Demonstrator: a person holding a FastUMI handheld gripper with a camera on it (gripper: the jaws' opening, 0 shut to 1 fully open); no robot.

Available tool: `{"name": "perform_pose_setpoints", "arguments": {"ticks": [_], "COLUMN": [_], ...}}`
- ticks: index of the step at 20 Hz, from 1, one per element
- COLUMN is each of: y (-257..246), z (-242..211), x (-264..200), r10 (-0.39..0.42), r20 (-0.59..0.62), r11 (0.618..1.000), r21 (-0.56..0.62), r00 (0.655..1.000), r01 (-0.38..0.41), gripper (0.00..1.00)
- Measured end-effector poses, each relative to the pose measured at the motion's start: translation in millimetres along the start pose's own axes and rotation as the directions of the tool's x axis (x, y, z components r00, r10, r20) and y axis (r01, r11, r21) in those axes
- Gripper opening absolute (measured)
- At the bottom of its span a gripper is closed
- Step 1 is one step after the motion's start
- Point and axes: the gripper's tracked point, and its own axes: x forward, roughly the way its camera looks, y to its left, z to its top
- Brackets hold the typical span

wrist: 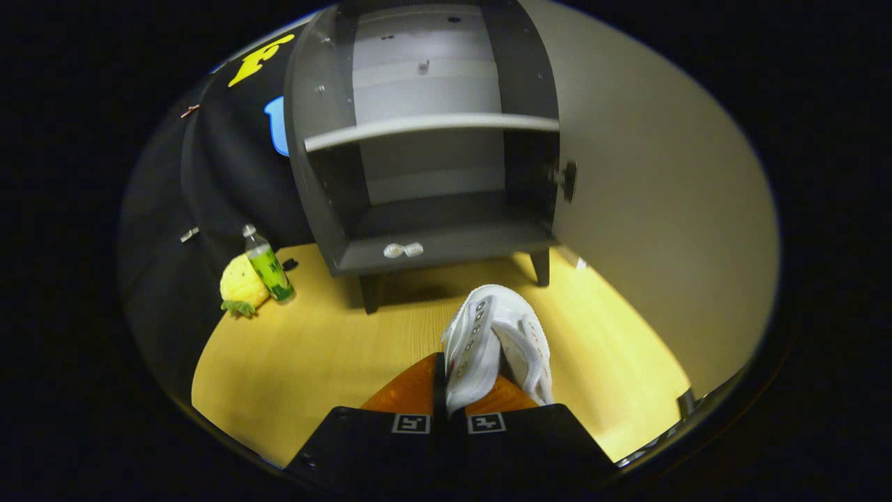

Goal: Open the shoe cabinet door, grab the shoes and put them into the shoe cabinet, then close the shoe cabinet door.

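Yellow wooden floor [313,362] runs under everything, and right at the near edge the gripper [449,390] has its two fingers pressed together on the heel end of a white shoe [498,335]. That shoe rises from between the fingers and points ahead, toe toward the shoe cabinet [425,174]. Just beyond the toe the cabinet stands on short legs at the far side of the floor, its door [655,209] swung wide open on the right, one shelf [432,127] across the middle, lower compartment bare. Off by the floor's far left corner, a green bottle [267,265] stands touching a yellow plush pineapple [242,284].
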Motion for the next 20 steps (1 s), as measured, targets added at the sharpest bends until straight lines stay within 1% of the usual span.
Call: {"name": "perform_pose_setpoints", "arguments": {"ticks": [4, 9, 15, 18, 20], "y": [15, 25, 26, 25, 26], "z": [85, 168, 224, 249, 265], "x": [-28, -28, -6, 18, 43], "r10": [0.017, 0.042, 0.066, 0.083, 0.094], "r20": [0.101, 0.189, 0.234, 0.245, 0.241], "r11": [1.000, 0.999, 0.996, 0.994, 0.993], "r21": [-0.012, -0.035, -0.071, -0.084, -0.095], "r00": [0.995, 0.981, 0.970, 0.966, 0.966], "r01": [-0.016, -0.036, -0.051, -0.064, -0.073], "gripper": [0.05, 0.05, 0.04, 0.05, 0.04]}}
